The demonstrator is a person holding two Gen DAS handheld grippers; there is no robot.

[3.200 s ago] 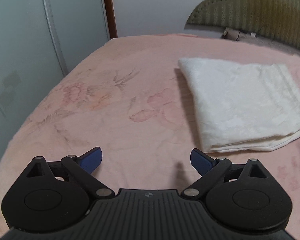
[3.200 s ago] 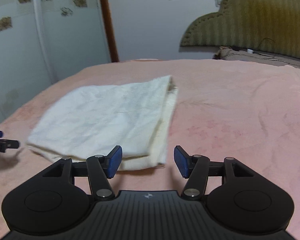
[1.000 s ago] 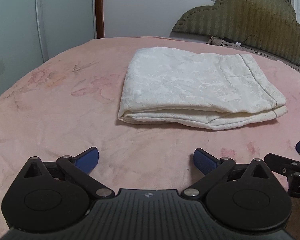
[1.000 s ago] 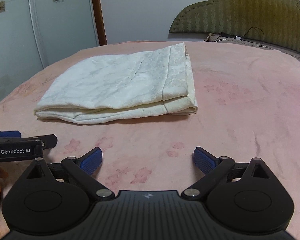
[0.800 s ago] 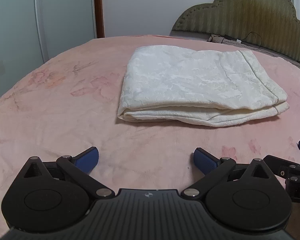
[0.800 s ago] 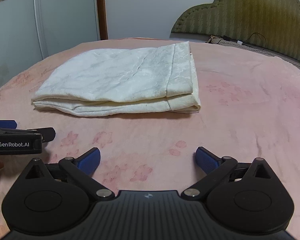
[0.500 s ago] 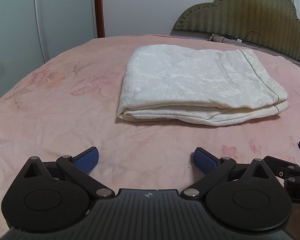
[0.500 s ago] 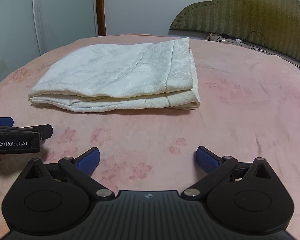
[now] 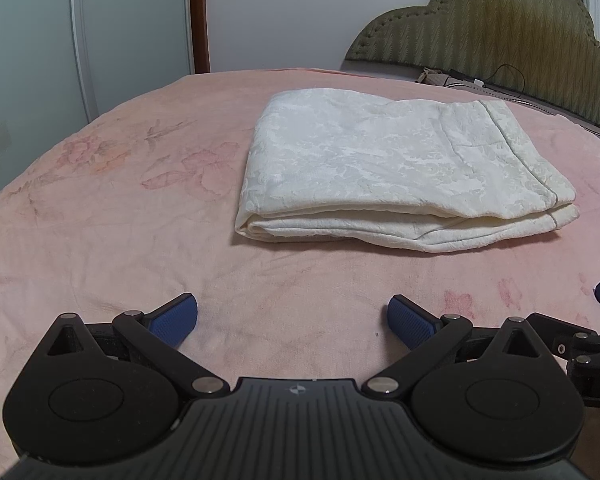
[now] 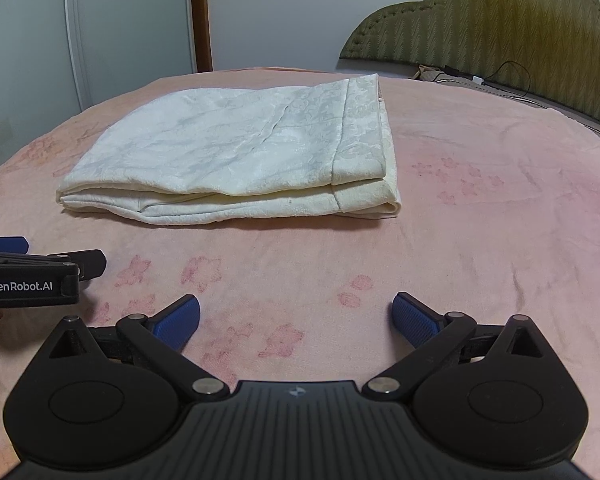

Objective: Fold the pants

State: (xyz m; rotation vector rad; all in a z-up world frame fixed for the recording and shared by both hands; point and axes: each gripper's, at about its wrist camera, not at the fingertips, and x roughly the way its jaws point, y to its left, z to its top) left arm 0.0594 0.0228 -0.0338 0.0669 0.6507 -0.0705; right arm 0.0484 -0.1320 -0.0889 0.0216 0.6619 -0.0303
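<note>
Pants [image 9: 404, 164] lie folded into a cream stack mid-bed [image 9: 100, 220], layers roughly aligned, well ahead of both tools. Left gripper [image 9: 293, 316] and right gripper [image 10: 296, 316] hover side by side near the bed's front edge, jaws spread wide, holding nothing. Folding looks done; if tidying, I'd only pinch the loose front lip and square it with the bottom layer, without dragging the stack.

Pants [image 9: 400, 168] – textured cloth; bedspread [image 9: 100, 220] – soft fleece.
</note>
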